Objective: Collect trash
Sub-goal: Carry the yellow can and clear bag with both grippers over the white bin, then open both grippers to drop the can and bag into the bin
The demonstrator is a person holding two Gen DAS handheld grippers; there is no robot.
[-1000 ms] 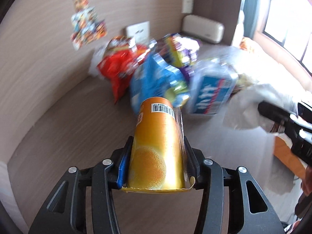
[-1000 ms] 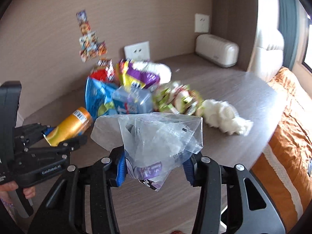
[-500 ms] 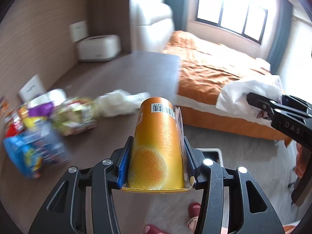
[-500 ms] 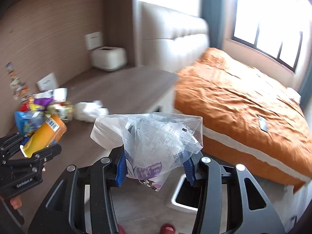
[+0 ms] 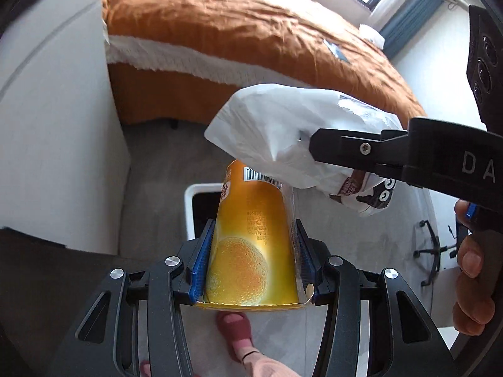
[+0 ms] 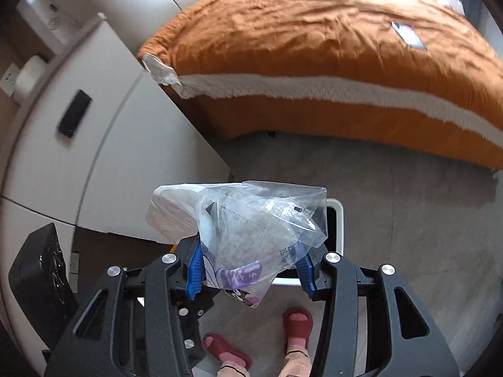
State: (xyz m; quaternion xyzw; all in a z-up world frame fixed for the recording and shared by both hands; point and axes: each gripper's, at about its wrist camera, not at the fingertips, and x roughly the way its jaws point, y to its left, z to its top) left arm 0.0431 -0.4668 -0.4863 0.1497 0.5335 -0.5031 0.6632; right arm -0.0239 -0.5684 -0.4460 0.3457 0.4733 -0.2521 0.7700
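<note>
The left gripper point(image 5: 251, 260) pinches an orange carton point(image 5: 253, 245); the right gripper point(image 6: 250, 265) clamps a crumpled clear bag point(image 6: 251, 220). Beyond both sets of jaws sits the white bin point(image 5: 193, 207), half hidden. Released early, the light bag could drift past its rim onto open floor, and the grippers crowd each other

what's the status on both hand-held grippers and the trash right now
Left hand-held gripper shut on orange carton. Right hand-held gripper shut on crumpled plastic bag. Both above white bin. Nothing in the way.
</note>
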